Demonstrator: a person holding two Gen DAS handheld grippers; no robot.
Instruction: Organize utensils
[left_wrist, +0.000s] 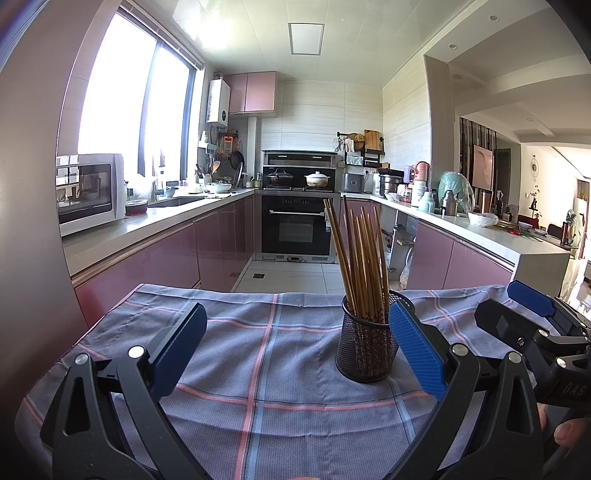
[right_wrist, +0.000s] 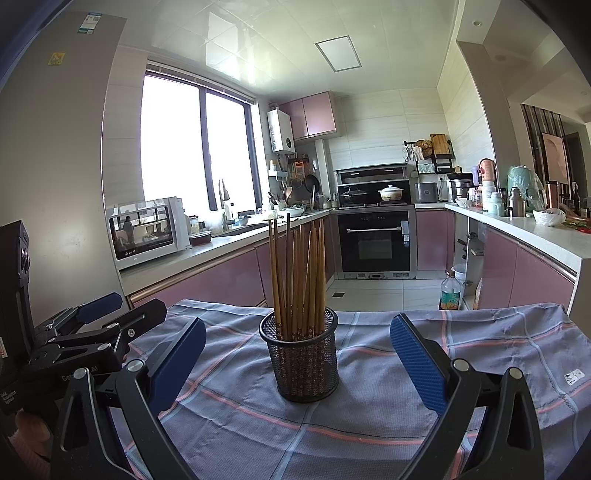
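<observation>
Left gripper (left_wrist: 295, 354) hangs low over the cloth (left_wrist: 258, 369), its blue pads spread wide with nothing between them. The mesh cup (left_wrist: 364, 350) stands upright just beside the right pad (left_wrist: 417, 354), chopsticks (left_wrist: 360, 258) bunched inside and fanning upward. Right gripper (left_wrist: 532, 306) pokes in at the right edge, near the cup, apart from it

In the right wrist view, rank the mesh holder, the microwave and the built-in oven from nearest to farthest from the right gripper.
1. The mesh holder, full of chopsticks, stands on the checked cloth straight ahead of the open right gripper.
2. The microwave sits on the left counter, well behind.
3. The built-in oven is at the far end of the kitchen.
</observation>
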